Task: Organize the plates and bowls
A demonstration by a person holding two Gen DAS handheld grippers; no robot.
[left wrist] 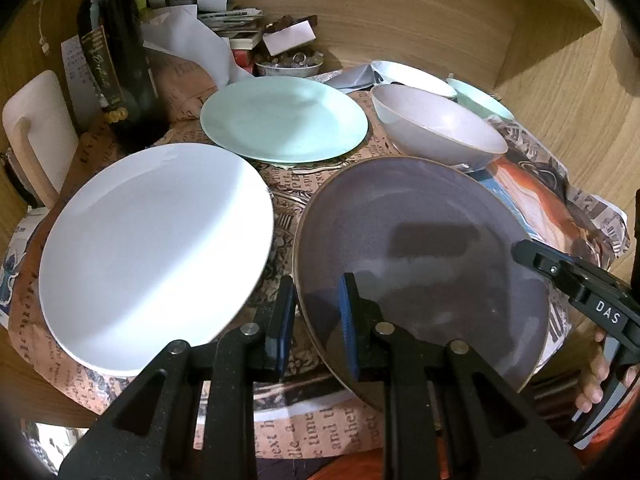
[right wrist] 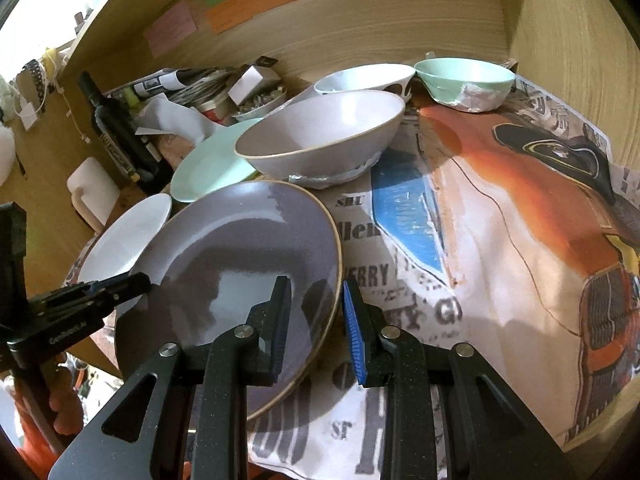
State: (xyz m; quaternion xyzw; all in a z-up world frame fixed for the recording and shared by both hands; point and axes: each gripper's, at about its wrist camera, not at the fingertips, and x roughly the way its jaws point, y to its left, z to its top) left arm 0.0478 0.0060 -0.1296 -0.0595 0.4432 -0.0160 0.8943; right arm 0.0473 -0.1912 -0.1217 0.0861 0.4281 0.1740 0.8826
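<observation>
Three plates [left wrist: 284, 120], three bowls [left wrist: 436, 128], one dark bottle [left wrist: 116, 60], and what looks like one small dish [left wrist: 289, 65] of trinkets.

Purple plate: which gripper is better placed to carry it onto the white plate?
Left. The left gripper clamps the purple plate rim beside the white plate; the right gripper grips the far rim.
</observation>
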